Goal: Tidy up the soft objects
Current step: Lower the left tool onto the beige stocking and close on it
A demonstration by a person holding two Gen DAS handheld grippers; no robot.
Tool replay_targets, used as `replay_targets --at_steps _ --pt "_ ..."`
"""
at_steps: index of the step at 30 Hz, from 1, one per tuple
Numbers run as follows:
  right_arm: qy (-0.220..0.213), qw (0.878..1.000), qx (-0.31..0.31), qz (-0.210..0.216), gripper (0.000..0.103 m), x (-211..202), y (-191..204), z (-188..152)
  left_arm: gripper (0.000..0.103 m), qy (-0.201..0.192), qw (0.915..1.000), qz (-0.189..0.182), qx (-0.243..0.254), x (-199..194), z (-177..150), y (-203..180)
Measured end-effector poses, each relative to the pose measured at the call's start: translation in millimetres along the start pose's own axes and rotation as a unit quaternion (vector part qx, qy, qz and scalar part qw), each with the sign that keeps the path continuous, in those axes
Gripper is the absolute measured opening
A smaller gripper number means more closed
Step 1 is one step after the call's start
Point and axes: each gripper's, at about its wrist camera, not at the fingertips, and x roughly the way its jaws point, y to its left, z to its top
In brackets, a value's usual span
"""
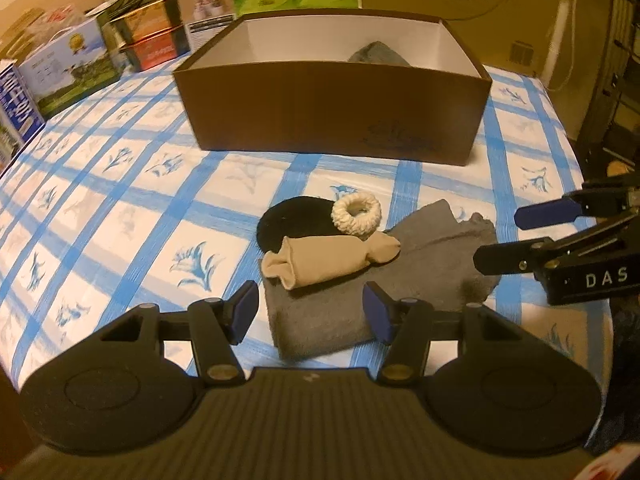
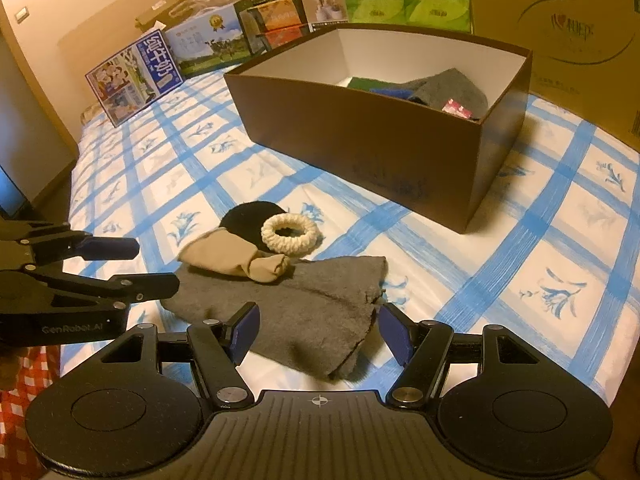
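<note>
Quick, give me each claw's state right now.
Left claw: open, empty, above the grey cloth.
Right claw: open, empty, above the same cloth.

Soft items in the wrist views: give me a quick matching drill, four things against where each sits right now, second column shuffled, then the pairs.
Things:
1. cream knitted ring-shaped scrunchie
2. beige rolled stocking
3. flat grey felt cloth
4. small pink packet

Places:
A. spread on the blue-checked bedsheet, under the other loose items
B. inside the brown cardboard box
C. overlapping the round black pad
D. lying across the far edge of the grey cloth

Pairs: 1-C, 2-D, 3-A, 4-B
</note>
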Motion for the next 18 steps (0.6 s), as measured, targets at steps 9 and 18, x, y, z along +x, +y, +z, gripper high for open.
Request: replay_targets --at_steps 9,18 --pt "0.007 1.000 0.016 -0.008 0.066 9.9 -7.0 0.3 0.055 0.001 0.9984 0.003 0.056 28.1 1.4 -2.1" --pt "0.014 0.999 0.030 -0.014 0.066 14.6 -14.5 -1.4 0.027 -0.003 0.9961 0.001 0.088 50.1 0.0 -7.5"
